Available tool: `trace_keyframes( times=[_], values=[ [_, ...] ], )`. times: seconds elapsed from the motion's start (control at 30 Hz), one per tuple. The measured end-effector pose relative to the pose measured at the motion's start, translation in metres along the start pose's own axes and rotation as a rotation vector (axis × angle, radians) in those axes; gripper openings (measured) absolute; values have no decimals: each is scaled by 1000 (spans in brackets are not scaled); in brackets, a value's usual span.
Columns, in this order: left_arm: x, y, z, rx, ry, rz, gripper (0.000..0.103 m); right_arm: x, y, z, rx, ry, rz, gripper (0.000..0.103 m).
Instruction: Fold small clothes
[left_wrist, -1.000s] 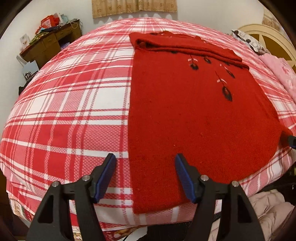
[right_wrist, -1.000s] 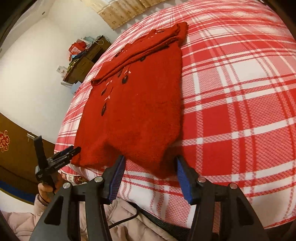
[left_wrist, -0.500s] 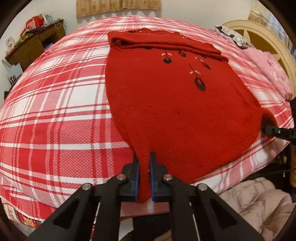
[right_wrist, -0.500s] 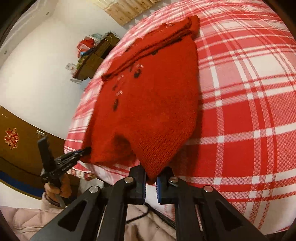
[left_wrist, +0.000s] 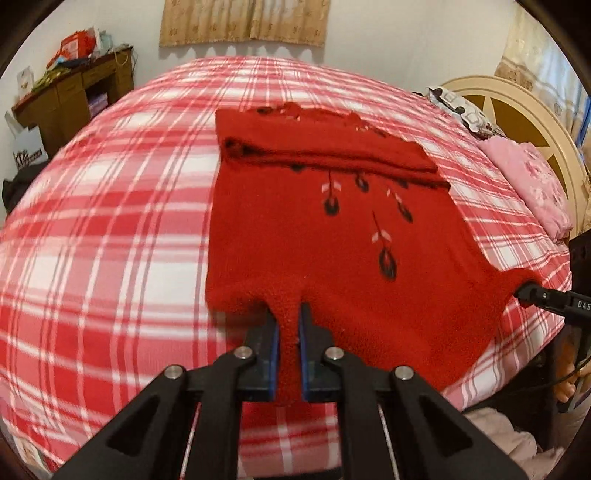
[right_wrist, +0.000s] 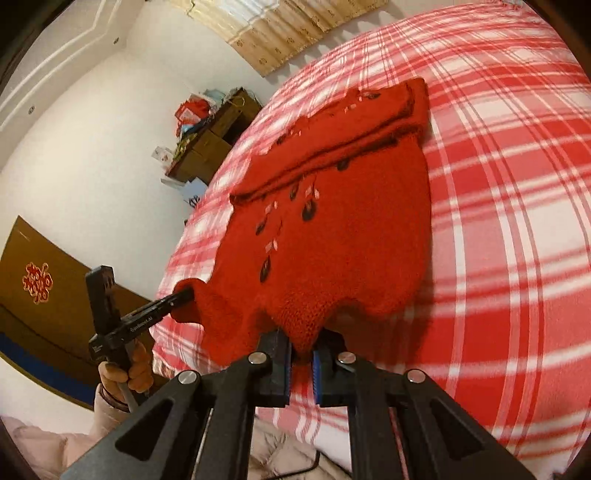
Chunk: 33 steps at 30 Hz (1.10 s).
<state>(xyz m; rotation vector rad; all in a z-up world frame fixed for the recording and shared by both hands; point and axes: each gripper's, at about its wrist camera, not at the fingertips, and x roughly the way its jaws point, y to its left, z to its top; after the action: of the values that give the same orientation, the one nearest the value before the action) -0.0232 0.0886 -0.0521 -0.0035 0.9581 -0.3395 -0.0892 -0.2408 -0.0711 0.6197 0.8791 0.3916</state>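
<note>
2 grippers are working on 1 red sweater (left_wrist: 332, 251) that lies on a bed covered by a red and white checked bedspread (left_wrist: 110, 229). The sweater is spread near the close edge of the bed, its far end already turned over into a thick band with small dark and pink leaf shapes stitched along it and below it.

The left gripper (left_wrist: 288, 325) has its fingers (left_wrist: 272, 347) together on the near hem of the sweater, with a strip of red knit pinched between the blue pads and lifted off the bedspread. The right gripper (right_wrist: 301, 350) is clamped the same way on the other near corner, the knit bunched up and raised between its fingers (right_wrist: 282, 365).

From the right wrist view, the left gripper shows at the far side of the hem, a bare hand (right_wrist: 127, 369) wrapped round its handle and a pale pink sleeve (right_wrist: 107, 402) below it. From the left wrist view, the tip of the right gripper bites the corner of the sweater at the right edge of the bed.

Between the 2 grips the hem sags a little toward the bedspread. Beyond the bed stand a brown dresser (left_wrist: 74, 96) piled with odds and ends, a cream headboard (left_wrist: 517, 122) and a pink pillow (left_wrist: 528, 181) beside it.
</note>
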Motion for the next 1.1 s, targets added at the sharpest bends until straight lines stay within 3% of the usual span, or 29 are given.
trace_keyframes(
  times=[0.17,0.37,0.5,0.57,0.6,0.63,0.7,0.83,1.03,1.1],
  values=[
    [18,7,32,1,24,22,9,8,-14,38,60,-58,-11,8],
    [57,23,67,-47,78,51,11,45,-50,74,154,-69,-92,8],
    [69,45,86,-127,113,0,16,67,-65,80,183,-42,-132,8],
    [63,56,94,-147,105,-11,31,72,-68,81,189,-38,-133,8],
    [59,59,96,-145,87,0,48,73,-69,82,191,-38,-131,8],
    [52,63,99,-134,53,21,62,74,-69,83,193,-39,-129,8],
    [41,70,102,-96,-8,66,68,75,-69,85,188,-37,-133,8],
    [35,82,97,5,-41,126,68,77,-68,87,179,-29,-141,8],
    [30,82,58,299,3,210,68,78,-71,86,190,-23,-126,8],
    [34,81,53,355,36,214,68,78,-72,86,194,-23,-124,8]
  ],
)
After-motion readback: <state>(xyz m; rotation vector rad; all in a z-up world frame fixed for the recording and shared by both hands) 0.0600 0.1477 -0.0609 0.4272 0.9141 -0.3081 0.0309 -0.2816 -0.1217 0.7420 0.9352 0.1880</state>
